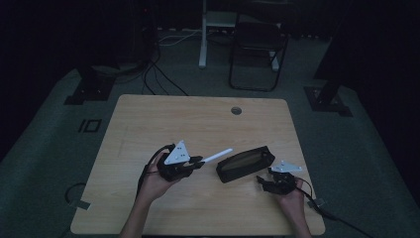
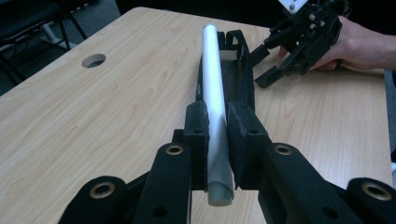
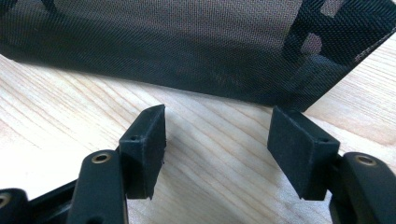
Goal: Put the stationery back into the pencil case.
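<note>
Your left gripper [image 2: 215,135] sits nearest the camera in the left gripper view, its jaws clenched on a white tube [image 2: 212,88] that they grasp near its rear end. That tube extends forward, level above the counter [image 2: 93,121], with its far tip at the open end of the black mesh pouch [image 2: 233,70]. In the high view the pouch [image 1: 245,163] lies on the counter between your two hands. Your right gripper [image 3: 217,140] rests just beside the pouch's mesh wall [image 3: 187,51]; its jaws stand released, apart, with bare counter between them and no contact with the mesh.
</note>
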Tool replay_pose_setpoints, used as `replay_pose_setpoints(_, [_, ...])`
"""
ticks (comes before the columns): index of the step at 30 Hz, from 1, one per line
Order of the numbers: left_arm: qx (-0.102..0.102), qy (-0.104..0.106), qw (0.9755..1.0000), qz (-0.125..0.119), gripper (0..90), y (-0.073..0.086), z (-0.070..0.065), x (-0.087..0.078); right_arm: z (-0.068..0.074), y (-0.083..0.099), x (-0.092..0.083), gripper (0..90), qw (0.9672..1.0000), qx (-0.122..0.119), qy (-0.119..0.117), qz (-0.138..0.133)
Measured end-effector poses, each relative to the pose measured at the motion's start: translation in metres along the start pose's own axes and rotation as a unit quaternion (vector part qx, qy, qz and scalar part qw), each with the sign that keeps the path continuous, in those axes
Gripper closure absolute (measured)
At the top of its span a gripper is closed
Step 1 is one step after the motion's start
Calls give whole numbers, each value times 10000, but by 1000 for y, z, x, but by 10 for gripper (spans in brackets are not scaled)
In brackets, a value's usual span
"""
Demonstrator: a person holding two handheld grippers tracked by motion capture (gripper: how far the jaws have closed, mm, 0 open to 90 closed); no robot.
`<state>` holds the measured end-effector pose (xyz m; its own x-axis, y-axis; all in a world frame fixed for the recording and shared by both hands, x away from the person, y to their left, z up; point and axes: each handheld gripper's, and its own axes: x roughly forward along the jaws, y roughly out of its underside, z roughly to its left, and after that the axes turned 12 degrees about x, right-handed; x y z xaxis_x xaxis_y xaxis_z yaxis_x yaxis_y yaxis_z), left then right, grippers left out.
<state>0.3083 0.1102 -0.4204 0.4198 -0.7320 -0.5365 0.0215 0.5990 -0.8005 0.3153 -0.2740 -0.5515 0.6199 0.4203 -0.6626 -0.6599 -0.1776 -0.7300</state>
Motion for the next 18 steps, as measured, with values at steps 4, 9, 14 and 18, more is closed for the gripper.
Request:
replay_pose_setpoints(4, [15,3,10000,12,791,-2,1,0,0,0,0,367,10000,0,-1,0])
replay_pose_setpoints(9, [36,1,10000,20,791,-4,2,1,0,0,0,368,10000,6,3,-3])
replay_pose_setpoints(14, [68,3,10000,5,791,-7,2,3,0,0,0,367,10000,3,2,-6])
replay_pose_setpoints(18, [66,16,10000,-3,790,-9,2,4,0,0,0,367,10000,3,1,-7])
